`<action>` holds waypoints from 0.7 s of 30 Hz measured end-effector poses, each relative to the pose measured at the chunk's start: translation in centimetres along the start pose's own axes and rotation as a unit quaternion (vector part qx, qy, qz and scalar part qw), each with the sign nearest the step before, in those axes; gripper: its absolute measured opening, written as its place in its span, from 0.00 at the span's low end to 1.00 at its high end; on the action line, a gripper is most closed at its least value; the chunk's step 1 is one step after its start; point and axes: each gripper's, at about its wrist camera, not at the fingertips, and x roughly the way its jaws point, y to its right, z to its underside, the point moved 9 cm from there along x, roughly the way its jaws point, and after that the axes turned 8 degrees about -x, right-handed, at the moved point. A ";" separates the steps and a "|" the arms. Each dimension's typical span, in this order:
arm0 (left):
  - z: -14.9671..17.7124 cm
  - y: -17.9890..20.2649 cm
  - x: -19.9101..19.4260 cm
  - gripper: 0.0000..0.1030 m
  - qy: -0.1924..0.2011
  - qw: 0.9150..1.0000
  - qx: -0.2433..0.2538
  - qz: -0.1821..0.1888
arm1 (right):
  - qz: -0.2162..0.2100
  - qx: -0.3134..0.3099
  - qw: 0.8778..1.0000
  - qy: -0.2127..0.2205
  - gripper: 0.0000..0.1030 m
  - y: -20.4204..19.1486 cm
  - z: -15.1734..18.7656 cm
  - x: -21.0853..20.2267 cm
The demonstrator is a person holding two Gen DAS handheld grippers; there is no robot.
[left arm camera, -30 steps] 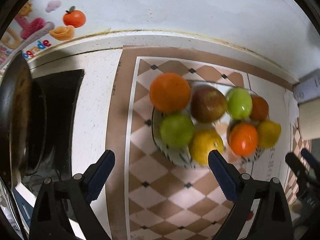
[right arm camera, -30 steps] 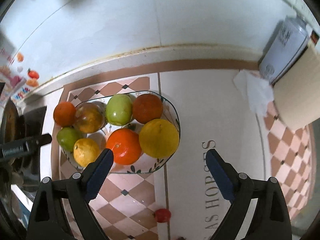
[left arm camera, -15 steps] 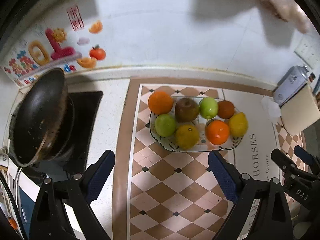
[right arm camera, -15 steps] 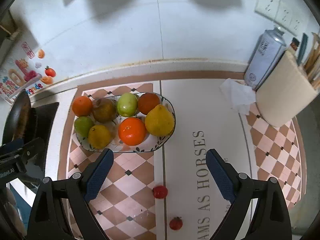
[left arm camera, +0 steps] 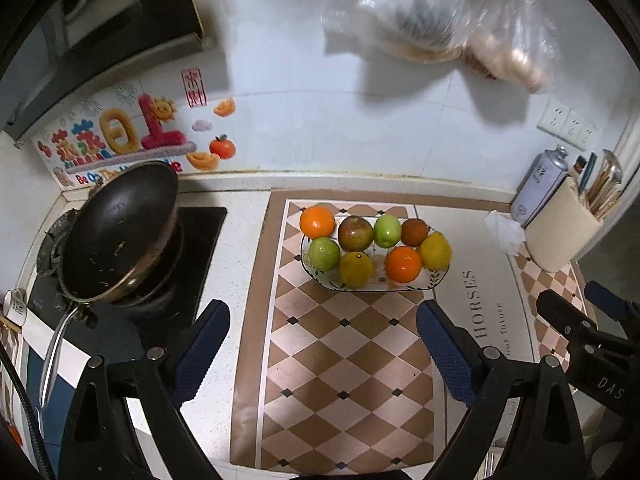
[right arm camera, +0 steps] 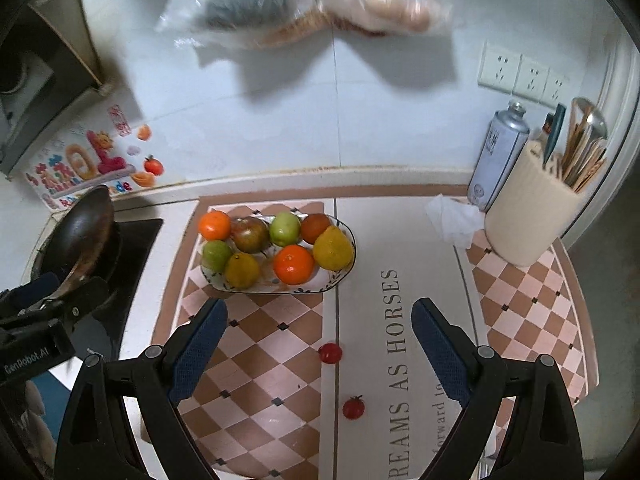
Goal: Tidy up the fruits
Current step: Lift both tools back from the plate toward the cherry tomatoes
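Observation:
An oval patterned bowl (left arm camera: 434, 280) (right arm camera: 340, 274) sits on the checkered mat and holds several fruits: oranges (left arm camera: 317, 222) (right arm camera: 294, 264), green apples (left arm camera: 324, 253) (right arm camera: 285, 229), a brownish apple (left arm camera: 355, 233), yellow fruits (left arm camera: 435, 251) (right arm camera: 334, 248). Two cherry tomatoes (right arm camera: 330, 353) (right arm camera: 353, 407) lie loose on the mat in front of the bowl. My left gripper (left arm camera: 322, 344) is open and empty, well short of the bowl. My right gripper (right arm camera: 319, 340) is open and empty, above the nearer tomato.
A black wok (left arm camera: 120, 232) (right arm camera: 86, 232) sits on the stove at left. A spray can (right arm camera: 498, 156), a cream utensil holder (right arm camera: 532, 216) and a crumpled tissue (right arm camera: 454, 218) stand at right. Plastic bags (left arm camera: 440, 12) hang on the wall above.
Both grippers have pulled back and up from the bowl, widening the view. The fruits look smaller and the two loose tomatoes have come into the right wrist view. Both stay open.

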 end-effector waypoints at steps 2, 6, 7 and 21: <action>0.3 0.0 -1.2 0.93 0.008 1.000 0.002 0.002 | -0.002 -0.002 1.000 0.011 0.93 -0.4 0.1 -1.7; 0.7 -0.2 -3.2 0.93 0.019 1.000 0.004 0.008 | 0.002 -0.009 0.999 0.031 0.93 -1.1 0.3 -4.7; 0.8 -0.2 -3.6 0.93 0.022 1.000 0.005 0.010 | 0.005 -0.011 0.999 0.035 0.93 -1.2 0.3 -5.2; 1.9 -0.1 -4.9 0.93 0.027 0.999 0.011 0.015 | 0.004 0.002 0.999 0.054 0.96 -1.8 1.0 -8.3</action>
